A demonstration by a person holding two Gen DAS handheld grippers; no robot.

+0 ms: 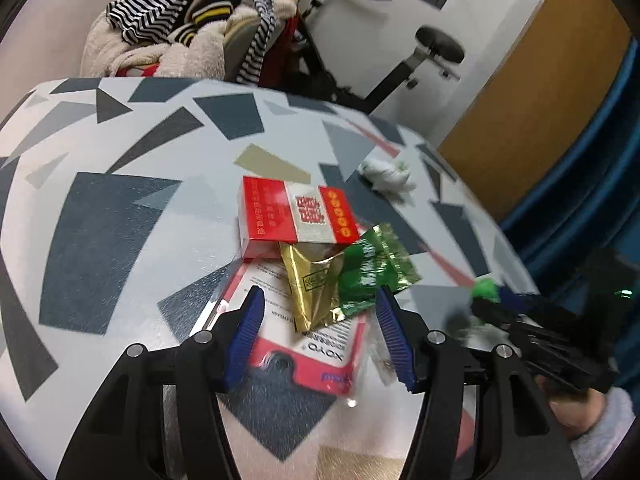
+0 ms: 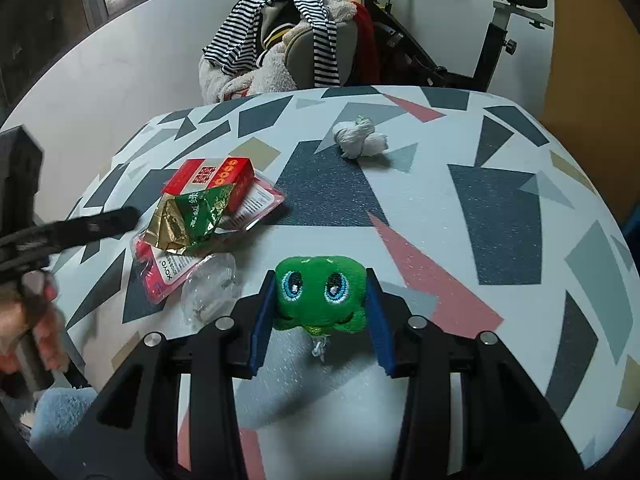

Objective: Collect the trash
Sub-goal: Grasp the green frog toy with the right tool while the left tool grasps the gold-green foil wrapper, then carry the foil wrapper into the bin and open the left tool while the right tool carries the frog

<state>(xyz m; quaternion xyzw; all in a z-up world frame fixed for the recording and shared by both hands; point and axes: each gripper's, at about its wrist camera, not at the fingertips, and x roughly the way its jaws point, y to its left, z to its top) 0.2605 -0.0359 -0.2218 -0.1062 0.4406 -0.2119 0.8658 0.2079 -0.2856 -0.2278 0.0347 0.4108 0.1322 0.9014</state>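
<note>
Left gripper (image 1: 320,320) fingers spread over green-gold wrapper (image 1: 340,280) on table (image 1: 120,208). Right gripper (image 2: 318,312) fingers pinching green plush toy (image 2: 320,292). Crumpled tissue (image 2: 358,142) apart.

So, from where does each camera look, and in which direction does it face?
Left wrist: sits behind the left tool, open, facing down and forward over the gold and green wrappers beside the red box.
Right wrist: sits behind the right tool, which holds a green plush toy; a hand shows at left.
Shared: the patterned table, wrappers, box, crumpled tissue.
</note>
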